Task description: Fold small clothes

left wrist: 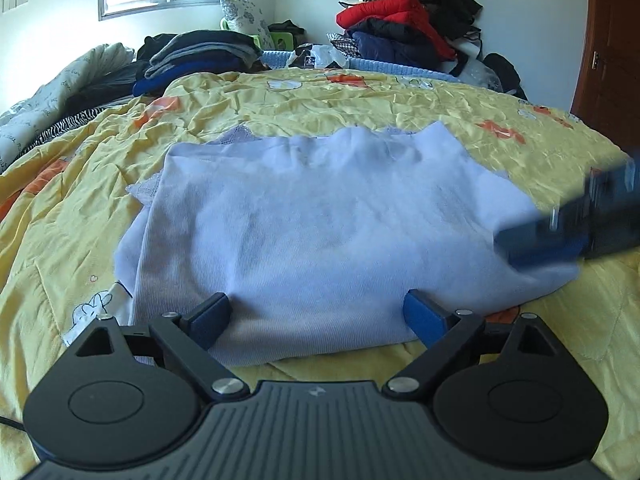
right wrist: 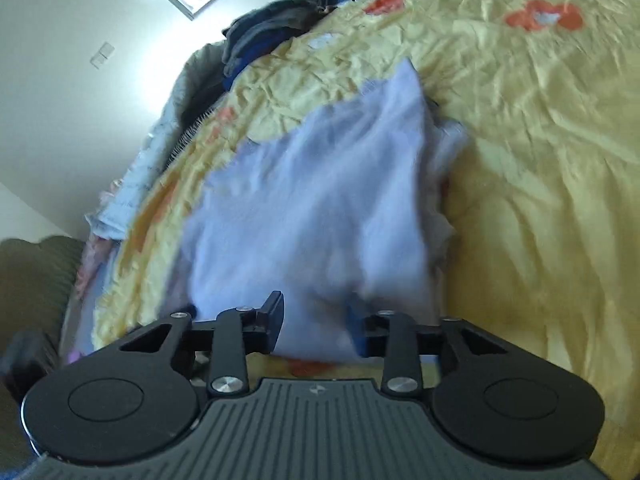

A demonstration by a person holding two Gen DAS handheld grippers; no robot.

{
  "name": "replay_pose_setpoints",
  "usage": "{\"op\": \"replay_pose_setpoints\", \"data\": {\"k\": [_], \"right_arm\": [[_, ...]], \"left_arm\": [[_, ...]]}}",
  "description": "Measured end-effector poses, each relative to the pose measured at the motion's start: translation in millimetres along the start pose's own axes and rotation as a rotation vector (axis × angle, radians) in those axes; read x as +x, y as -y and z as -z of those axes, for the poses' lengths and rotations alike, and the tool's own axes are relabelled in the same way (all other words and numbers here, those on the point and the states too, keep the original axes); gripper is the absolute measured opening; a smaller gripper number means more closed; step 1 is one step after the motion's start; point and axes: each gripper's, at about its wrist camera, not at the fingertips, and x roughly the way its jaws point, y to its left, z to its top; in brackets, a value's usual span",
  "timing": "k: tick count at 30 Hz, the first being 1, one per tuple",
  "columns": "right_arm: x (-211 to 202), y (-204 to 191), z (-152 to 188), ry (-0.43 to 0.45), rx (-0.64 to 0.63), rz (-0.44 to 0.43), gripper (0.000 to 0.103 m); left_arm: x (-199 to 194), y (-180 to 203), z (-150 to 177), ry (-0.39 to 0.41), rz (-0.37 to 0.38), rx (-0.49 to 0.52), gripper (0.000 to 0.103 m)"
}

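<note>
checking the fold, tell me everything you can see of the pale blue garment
The pale blue garment looks like soft ribbed knit, folded into a rough rectangle with extra layers showing at its left and far edges. It lies flat on the yellow bedspread. The left tool stands open at its near edge; the right tool has closed partly around a bunched edge.

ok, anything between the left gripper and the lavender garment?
Nothing visible. The left gripper is open with the lavender garment right at its fingertips on the yellow quilt. The right gripper sits at the garment's right edge.
</note>
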Motion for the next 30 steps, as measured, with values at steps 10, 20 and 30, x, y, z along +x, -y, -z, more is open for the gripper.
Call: {"op": "replay_pose_setpoints", "data": {"k": [10, 20, 30], "right_arm": [[70, -59, -22, -0.147, -0.178, 0.000, 0.060], [49, -45, -19, -0.076, -0.132, -0.007, 0.055], [19, -13, 18, 0.018, -0.266, -0.009, 0.078]], "left_arm": [[0, 0, 1, 0.008, 0.001, -0.001, 0.096], [-14, -7, 3, 0.039, -0.012, -0.060, 0.097], [-64, -92, 29, -0.006, 0.063, -0.847, 0.097]]}}
